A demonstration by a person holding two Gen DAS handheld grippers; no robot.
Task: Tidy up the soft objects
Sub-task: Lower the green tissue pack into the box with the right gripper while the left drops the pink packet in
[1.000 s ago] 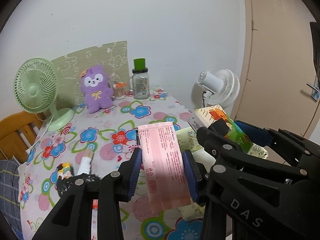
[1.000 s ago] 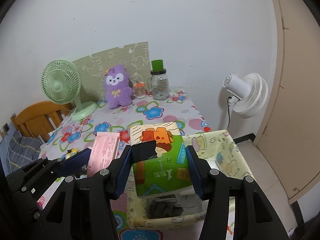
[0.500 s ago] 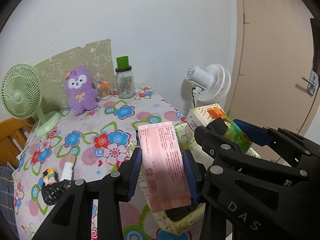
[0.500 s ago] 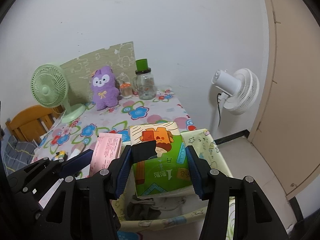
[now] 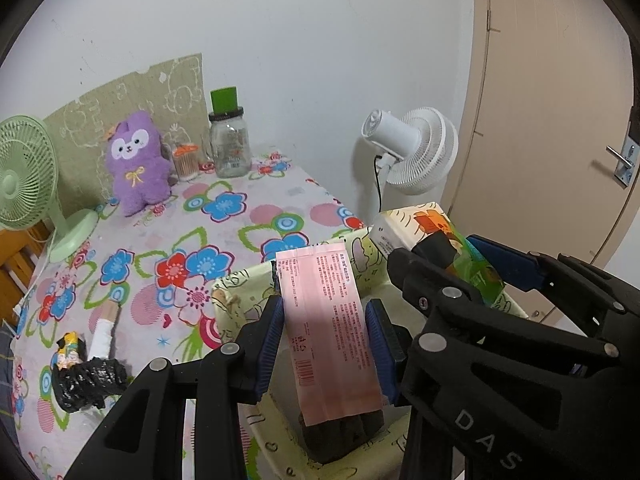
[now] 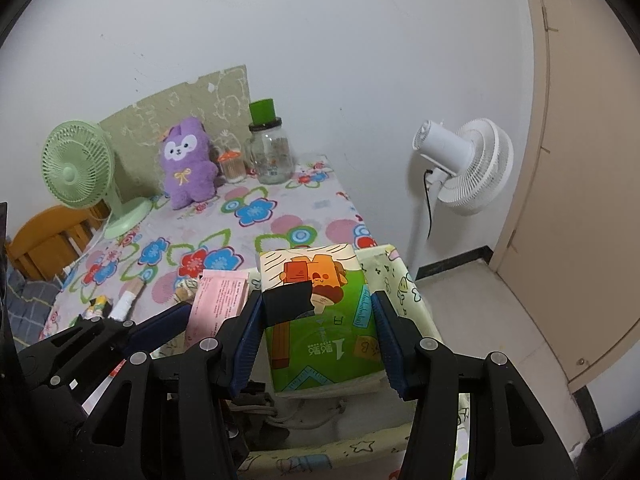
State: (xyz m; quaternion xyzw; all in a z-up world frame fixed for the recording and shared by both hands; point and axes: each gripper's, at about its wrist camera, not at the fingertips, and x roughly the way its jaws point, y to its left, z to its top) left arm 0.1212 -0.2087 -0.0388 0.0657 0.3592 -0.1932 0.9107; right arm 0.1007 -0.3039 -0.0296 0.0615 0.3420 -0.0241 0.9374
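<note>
The left gripper is clamping a flat pink packet between its two blue pads, and the packet is hanging above the open fabric storage bin. The right gripper is squeezing a green and orange tissue pack by its two sides, also over the bin, just beside the pink packet. The bin is standing at the near edge of the flowered tablecloth, and dark clothes are lying inside it. Between the bin's right wall and the beige door bare floor is showing. Well apart at the far edge, a purple plush toy, a glass jar and a green fan are standing near the wall.
</note>
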